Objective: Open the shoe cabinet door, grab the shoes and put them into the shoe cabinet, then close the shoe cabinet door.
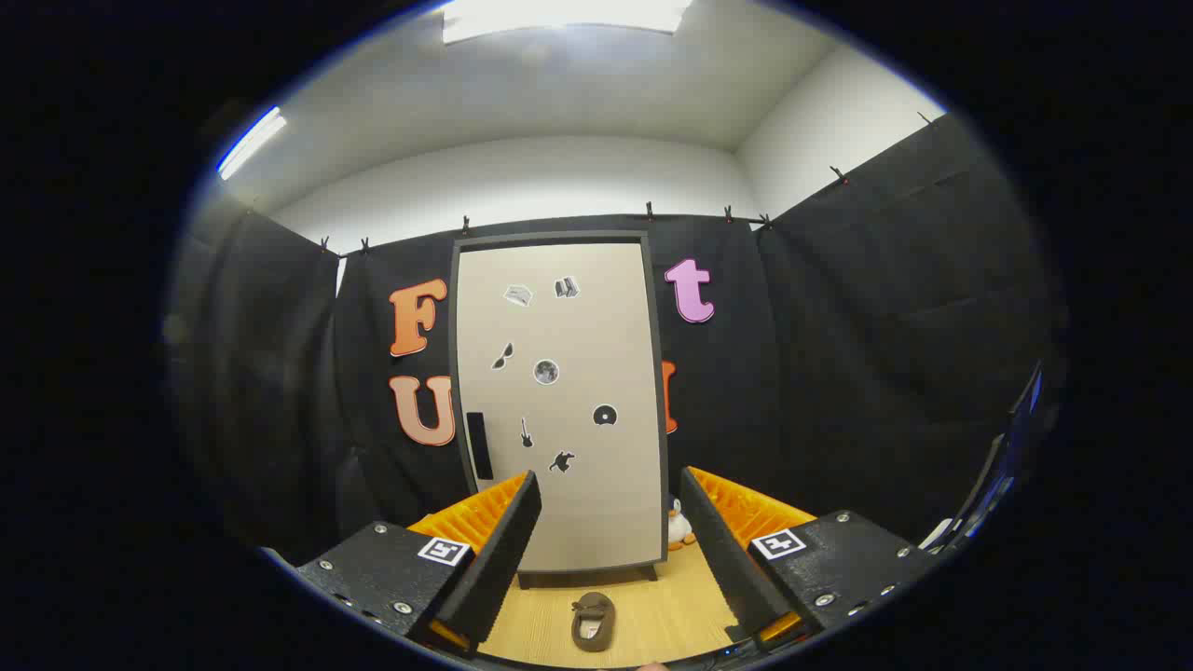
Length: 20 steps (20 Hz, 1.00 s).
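Beyond parted fingers (606, 550): shoe (593, 621), closed cabinet (559, 401), perhaps penguin toy (678, 526).

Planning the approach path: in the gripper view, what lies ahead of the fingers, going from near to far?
Open gripper → brown shoe on the wooden table → closed shoe cabinet door with its dark handle; a penguin toy stands at the cabinet's right foot.

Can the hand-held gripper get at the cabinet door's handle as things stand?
Probably yes. The hand-held gripper is open, and the dark handle on the closed shoe cabinet door lies ahead with nothing in front; the shoe sits low on the floor between the fingers.
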Each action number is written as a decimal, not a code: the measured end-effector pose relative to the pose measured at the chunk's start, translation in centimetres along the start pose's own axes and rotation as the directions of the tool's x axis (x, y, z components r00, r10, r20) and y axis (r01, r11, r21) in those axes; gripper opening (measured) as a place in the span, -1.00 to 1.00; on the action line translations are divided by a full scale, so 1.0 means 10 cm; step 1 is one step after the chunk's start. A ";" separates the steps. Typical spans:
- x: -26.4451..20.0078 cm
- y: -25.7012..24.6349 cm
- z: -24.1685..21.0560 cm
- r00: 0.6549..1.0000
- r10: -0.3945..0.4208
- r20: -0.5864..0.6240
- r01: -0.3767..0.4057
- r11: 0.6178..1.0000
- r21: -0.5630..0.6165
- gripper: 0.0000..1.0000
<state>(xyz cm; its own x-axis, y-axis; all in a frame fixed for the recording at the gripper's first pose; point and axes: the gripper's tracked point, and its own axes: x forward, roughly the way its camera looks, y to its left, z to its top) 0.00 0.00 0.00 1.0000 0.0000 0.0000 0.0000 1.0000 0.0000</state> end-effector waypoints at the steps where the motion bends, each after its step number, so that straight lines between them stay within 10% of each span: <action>1: -0.01 0.00 0.00 1.000 0.004 0.001 -0.004 1.000 0.004 0.89; 20: 0.08 0.18 -0.03 1.000 0.026 0.000 -0.026 0.999 -0.025 0.86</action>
<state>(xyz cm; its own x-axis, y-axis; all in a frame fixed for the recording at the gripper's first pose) 0.81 1.77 -0.27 0.9997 0.0257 -0.0005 -0.0257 0.9994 -0.0246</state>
